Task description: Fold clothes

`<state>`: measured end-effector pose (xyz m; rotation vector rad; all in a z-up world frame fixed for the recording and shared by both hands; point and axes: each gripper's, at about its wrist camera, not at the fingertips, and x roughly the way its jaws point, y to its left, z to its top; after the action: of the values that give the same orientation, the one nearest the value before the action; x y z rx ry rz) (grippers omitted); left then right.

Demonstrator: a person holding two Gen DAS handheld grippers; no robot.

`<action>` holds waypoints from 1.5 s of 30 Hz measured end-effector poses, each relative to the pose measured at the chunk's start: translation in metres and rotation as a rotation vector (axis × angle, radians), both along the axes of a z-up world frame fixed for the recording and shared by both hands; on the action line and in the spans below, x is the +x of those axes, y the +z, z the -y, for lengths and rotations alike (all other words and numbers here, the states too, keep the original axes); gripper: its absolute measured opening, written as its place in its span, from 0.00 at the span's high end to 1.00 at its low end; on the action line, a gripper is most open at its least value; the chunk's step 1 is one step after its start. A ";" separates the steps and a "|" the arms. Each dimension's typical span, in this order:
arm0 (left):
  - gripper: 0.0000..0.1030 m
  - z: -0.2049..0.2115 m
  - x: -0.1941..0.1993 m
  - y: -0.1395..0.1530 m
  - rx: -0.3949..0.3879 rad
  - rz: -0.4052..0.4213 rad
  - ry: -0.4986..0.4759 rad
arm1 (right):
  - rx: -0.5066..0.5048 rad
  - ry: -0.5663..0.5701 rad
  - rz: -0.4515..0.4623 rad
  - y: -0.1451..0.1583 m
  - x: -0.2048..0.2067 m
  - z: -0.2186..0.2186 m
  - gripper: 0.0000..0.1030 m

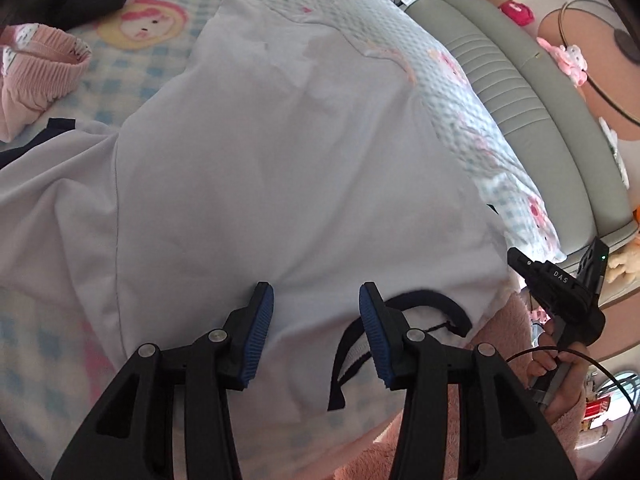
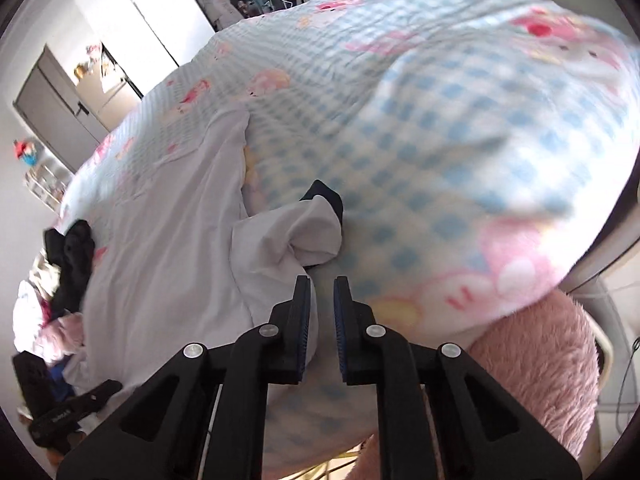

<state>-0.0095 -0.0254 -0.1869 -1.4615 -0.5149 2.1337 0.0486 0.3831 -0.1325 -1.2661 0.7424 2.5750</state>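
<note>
Left gripper is held wide open just above the white T-shirt, w/ nothing between its fingers; the dark collar is seen beside the right finger. Right gripper is nearly closed, a narrow gap left, nothing clamped, near the bunched sleeve. T-shirt is spread flat on the checked blanket. Pink garment lies apart at far left.

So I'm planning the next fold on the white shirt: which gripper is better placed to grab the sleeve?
Probably the right gripper. Its jaws are slightly apart, empty, just short of the bunched sleeve with the dark cuff. The left gripper is open over the white shirt near its dark collar.
</note>
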 end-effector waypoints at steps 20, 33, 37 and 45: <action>0.54 0.007 -0.044 0.038 0.061 -0.045 0.002 | -0.116 0.216 -0.022 0.013 -0.048 0.030 0.80; 0.39 0.012 -0.163 0.088 -0.068 -0.156 0.036 | 0.032 0.277 -0.064 0.076 -0.162 -0.009 0.62; 0.41 0.031 -0.212 0.067 -0.111 -0.138 0.142 | -0.003 0.315 0.010 0.044 -0.214 -0.007 0.62; 0.43 0.048 -0.322 0.022 -0.050 -0.092 0.233 | 0.039 0.337 0.057 0.000 -0.322 -0.002 0.62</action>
<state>-0.3316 -0.0736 -0.1651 -1.3786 -0.6283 2.3979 -0.2739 0.3854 -0.1325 -1.5621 0.5007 2.7786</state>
